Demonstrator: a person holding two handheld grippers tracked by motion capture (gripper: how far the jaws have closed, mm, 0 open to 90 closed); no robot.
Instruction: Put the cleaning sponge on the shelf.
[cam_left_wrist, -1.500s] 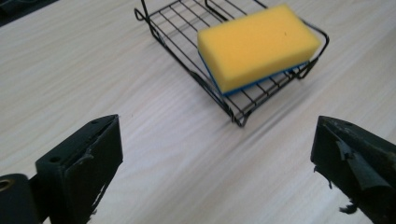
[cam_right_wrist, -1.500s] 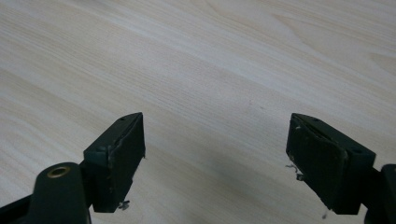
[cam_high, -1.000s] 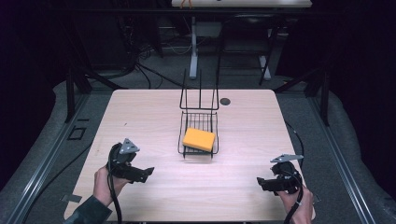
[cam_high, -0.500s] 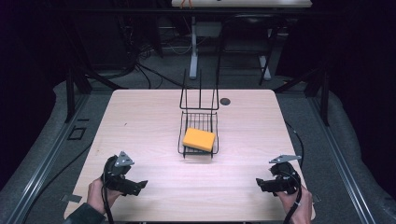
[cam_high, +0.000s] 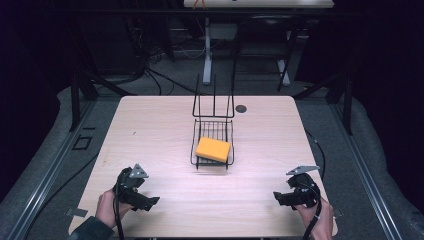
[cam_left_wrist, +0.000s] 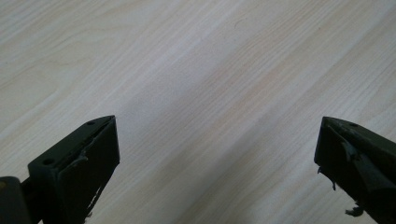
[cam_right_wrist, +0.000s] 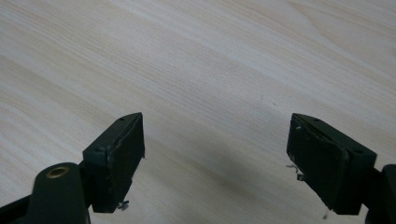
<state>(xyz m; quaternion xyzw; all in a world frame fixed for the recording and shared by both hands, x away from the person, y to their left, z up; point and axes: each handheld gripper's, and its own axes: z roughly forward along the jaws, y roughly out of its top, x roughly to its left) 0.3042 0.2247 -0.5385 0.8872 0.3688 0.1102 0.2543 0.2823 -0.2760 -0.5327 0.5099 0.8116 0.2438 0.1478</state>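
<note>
An orange sponge-like block (cam_high: 213, 149) lies in a black wire basket (cam_high: 212, 131) at the middle of the light wooden table (cam_high: 165, 130). My left gripper (cam_high: 150, 202) rests near the front left edge, held by a hand, its jaws pointing right. In the left gripper view the left gripper (cam_left_wrist: 217, 154) stands open over bare wood. My right gripper (cam_high: 278, 198) sits near the front right edge, jaws pointing left. The right gripper view shows the right gripper (cam_right_wrist: 215, 154) open too, with nothing between its jaws. Both are well short of the basket.
The basket has a tall upright wire back (cam_high: 213, 102) on its far side. A small dark round hole (cam_high: 241, 108) marks the table beyond it. Black stands and cables lie on the floor around the table.
My left gripper has pulled back toward the front edge and lower. The right gripper has barely shifted.
</note>
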